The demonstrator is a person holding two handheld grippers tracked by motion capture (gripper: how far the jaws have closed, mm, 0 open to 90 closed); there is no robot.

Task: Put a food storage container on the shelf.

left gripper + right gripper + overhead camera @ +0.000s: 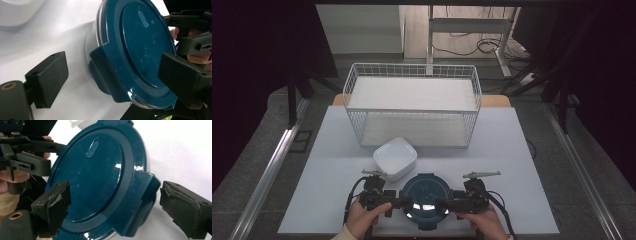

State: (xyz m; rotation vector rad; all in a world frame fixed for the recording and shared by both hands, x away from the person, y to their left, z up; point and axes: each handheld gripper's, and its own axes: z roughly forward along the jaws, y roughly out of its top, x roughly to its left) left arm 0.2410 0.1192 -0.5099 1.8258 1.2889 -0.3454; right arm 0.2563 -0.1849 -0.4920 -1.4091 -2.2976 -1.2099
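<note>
A round container with a dark teal plastic lid (426,199) sits at the near edge of the white table (332,150), between the two grippers. The lid has a raised oval mark near one side and locking flaps (107,72) folded down over the rim. The left gripper (404,202) has its jaws spread wide, one out over the table and the other over the lid, straddling a flap. The right gripper (443,204) is likewise spread around the opposite flap (140,202), neither jaw clearly pressing it. Just beyond the container, touching or nearly so, lies a white square dish (395,157). Farther back stands a white wire basket (412,107).
</note>
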